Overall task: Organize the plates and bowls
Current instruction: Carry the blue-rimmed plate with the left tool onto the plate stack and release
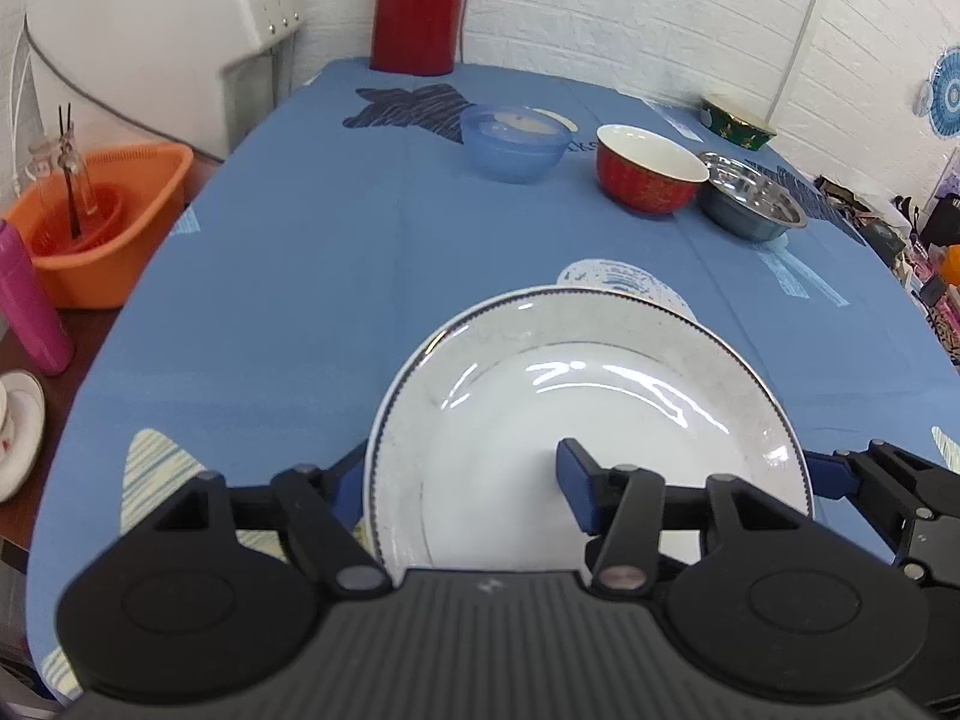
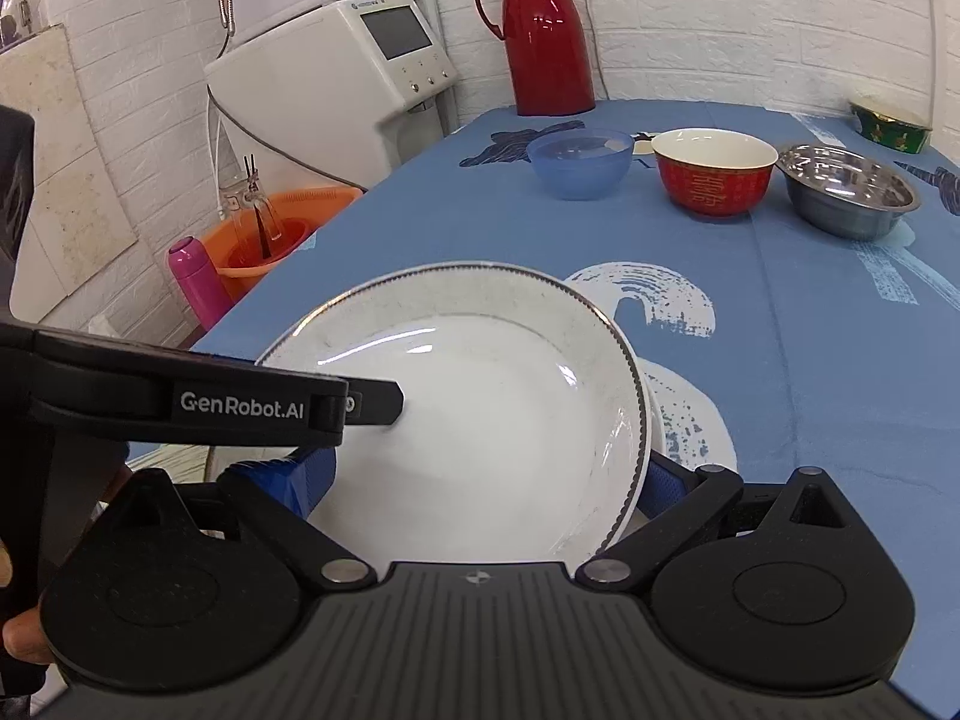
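Observation:
A white plate (image 1: 600,396) (image 2: 480,384) with a thin dark rim lies close in front of both grippers on the blue tablecloth (image 1: 270,300). A second white rim (image 2: 655,420) shows just under its right edge. My left gripper (image 1: 462,480) is open across the plate's left rim, one finger outside it and the other finger (image 2: 372,402) over the well. My right gripper (image 2: 486,474) is wide open with the plate's near part between its blue pads; its pad (image 1: 831,477) sits at the right rim. Far back stand a blue bowl (image 1: 516,144) (image 2: 579,165), a red bowl (image 1: 648,177) (image 2: 711,180) and a steel bowl (image 1: 750,195) (image 2: 849,189).
A green bowl (image 2: 891,126) and a red thermos (image 2: 546,36) stand at the table's back. Left of the table are a white dispenser (image 2: 336,78), an orange basin (image 1: 102,222), a pink bottle (image 1: 30,306) and a saucer (image 1: 21,432). Clutter lines the right edge (image 1: 924,252).

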The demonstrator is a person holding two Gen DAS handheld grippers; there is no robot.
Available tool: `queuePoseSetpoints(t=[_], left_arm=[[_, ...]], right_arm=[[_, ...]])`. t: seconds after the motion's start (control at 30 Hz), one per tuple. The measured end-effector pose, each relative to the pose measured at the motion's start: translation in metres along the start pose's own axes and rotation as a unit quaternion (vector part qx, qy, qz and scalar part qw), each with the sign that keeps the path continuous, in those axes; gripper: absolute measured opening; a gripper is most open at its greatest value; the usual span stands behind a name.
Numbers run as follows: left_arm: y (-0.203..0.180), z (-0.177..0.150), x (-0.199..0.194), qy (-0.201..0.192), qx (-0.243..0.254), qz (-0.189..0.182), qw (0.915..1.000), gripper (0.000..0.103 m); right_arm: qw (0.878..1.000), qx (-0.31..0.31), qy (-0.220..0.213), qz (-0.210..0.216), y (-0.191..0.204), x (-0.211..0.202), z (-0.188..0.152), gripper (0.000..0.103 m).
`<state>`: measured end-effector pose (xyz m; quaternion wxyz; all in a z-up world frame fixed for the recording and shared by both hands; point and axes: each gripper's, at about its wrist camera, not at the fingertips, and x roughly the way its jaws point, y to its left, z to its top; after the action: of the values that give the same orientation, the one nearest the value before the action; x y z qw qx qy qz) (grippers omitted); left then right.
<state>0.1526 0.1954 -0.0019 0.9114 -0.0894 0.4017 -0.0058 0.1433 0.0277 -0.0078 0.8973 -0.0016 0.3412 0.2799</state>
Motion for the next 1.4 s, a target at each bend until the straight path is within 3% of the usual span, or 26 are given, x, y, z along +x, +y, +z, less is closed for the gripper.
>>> queuePoseSetpoints(t=[0.3,0.47,0.83,0.9,1.13,1.4], left_arm=[[-0.012,0.010,-0.029,-0.079,0.042,0.004,0.9960,0.066],[-0.017,0.011,-0.025,-0.072,0.041,-0.004,0.9965,0.067],[-0.020,0.011,-0.024,-0.066,0.039,0.004,0.9971,0.067],[-0.019,0.012,-0.023,-0.065,0.038,0.005,0.9971,0.067],[-0.026,0.017,-0.020,-0.064,0.032,0.004,0.9974,0.068],[-0.061,0.017,-0.022,-0.066,0.054,-0.007,0.9963,0.072]], right_arm=[[1.000,0.006,-0.015,-0.021,-0.010,-0.005,0.002,0.087],[0.999,0.018,-0.024,-0.019,-0.019,-0.010,-0.003,0.087],[1.000,0.009,0.004,-0.005,-0.011,0.001,-0.010,0.088],[1.000,0.024,-0.001,0.005,-0.019,-0.003,-0.010,0.087],[0.997,0.066,-0.031,-0.030,-0.055,-0.025,-0.005,0.087],[0.990,0.127,-0.045,-0.038,-0.094,-0.049,-0.019,0.087]])
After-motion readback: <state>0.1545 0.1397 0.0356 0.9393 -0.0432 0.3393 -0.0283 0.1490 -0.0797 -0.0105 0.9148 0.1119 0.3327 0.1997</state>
